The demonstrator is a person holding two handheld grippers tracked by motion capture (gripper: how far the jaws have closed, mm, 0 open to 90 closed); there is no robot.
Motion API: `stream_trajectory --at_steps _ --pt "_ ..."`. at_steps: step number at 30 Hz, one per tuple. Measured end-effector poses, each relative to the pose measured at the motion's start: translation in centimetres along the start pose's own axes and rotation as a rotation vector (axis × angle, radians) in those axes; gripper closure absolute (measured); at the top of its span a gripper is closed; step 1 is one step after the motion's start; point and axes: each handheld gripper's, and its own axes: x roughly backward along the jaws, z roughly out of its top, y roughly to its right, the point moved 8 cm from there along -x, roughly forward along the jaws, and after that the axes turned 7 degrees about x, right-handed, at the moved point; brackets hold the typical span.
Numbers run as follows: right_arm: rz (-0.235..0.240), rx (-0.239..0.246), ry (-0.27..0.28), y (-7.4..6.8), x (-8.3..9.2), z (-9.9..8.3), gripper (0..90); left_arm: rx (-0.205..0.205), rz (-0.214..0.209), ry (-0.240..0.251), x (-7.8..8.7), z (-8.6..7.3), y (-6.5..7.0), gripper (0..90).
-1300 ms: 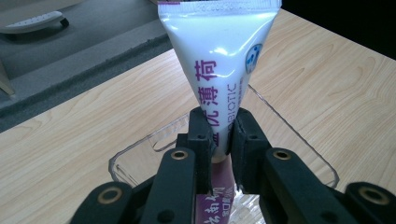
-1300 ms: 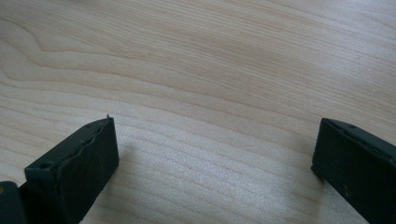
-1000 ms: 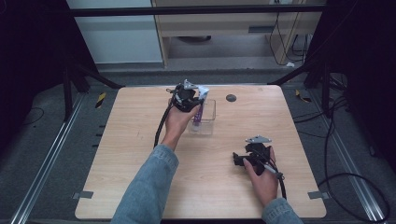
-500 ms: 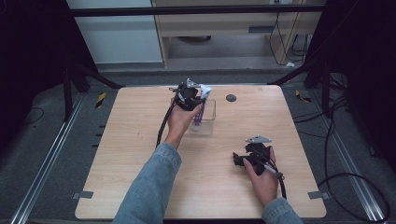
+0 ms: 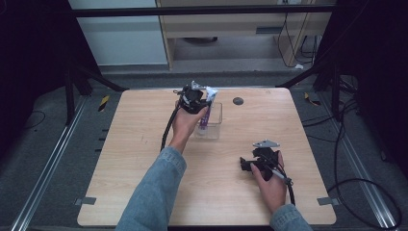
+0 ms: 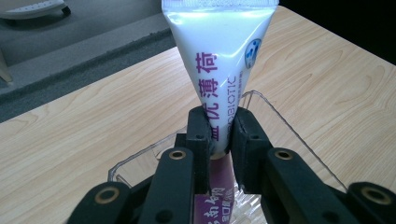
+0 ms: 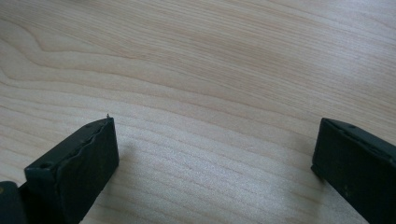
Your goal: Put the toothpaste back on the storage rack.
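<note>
Left gripper [image 5: 194,97], at 12 o'clock on the surface [image 5: 120,159], has its fingers [image 6: 198,135] clamped on a white-and-purple tube [image 6: 217,70], held over a clear tray [image 5: 216,115]. Right gripper [image 5: 257,159] rests at 4 o'clock, fingers [image 7: 74,172] wide apart, holding nothing.

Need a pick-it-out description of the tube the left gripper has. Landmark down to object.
Start at the wooden table and go to its far middle, where a clear plastic tray sits. Over it, the left gripper is shut on a toothpaste tube. It is white going purple at the lower end, with purple Chinese characters and "PROBIOTIC"; nothing nearby is printed.
</note>
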Motion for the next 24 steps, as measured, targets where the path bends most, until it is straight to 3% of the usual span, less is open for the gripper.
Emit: stream_trajectory --at_steps 7,13,24 --pt "-0.001 0.0 -0.001 0.0 0.0 0.0 0.6 0.004 -0.004 0.002 0.0 -0.1 0.1 76.9" --pt "-0.001 0.0 -0.001 0.0 0.0 0.0 0.6 -0.019 -0.004 -0.007 -0.1 -0.1 0.4 78.2" --pt "0.0 0.001 -0.001 0.0 0.0 0.0 0.6 -0.055 -0.029 -0.027 -0.9 -0.2 2.0 77.7"
